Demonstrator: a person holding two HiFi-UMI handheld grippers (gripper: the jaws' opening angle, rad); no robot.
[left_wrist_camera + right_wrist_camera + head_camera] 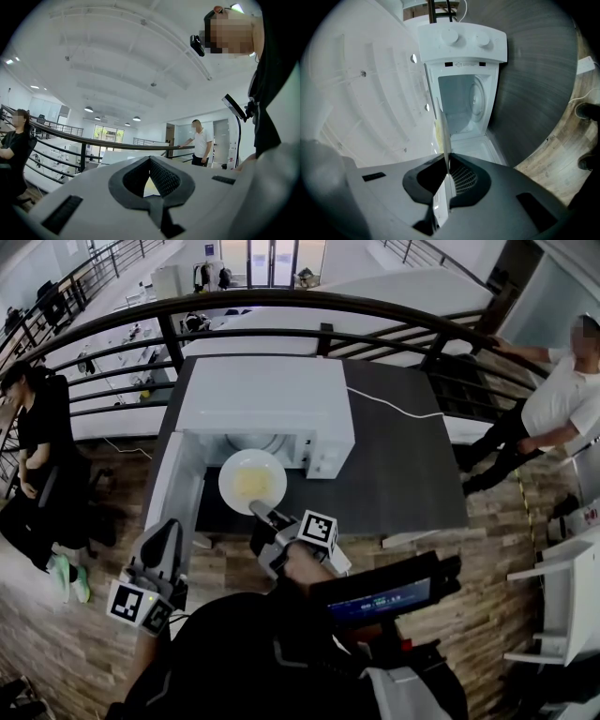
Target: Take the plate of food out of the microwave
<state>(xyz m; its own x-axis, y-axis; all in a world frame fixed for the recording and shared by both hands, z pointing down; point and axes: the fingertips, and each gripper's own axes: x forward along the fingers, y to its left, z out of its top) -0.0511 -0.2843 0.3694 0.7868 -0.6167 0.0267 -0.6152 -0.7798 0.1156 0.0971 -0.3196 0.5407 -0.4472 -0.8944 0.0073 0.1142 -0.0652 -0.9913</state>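
R gripper (446, 161) clamped on near rim of plate (253, 481), rim edge-on btwn pads, plate extending fwd from jaws. Yellow food (251, 485) on plate. Plate sits just outside open mouth of microwave (267, 404), beside swung-out door (172, 486), over dark table (403, 465). L gripper (150, 161) low at left, jaws together, empty, well apart from plate.

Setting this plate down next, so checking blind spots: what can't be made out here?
- Food: head view, too small and washed out to identify; right gripper view shows the plate edge-on only.
- Dial markings on the microwave: right gripper view, too small.
- Table beneath the plate: head view, covered by plate and right tongs.
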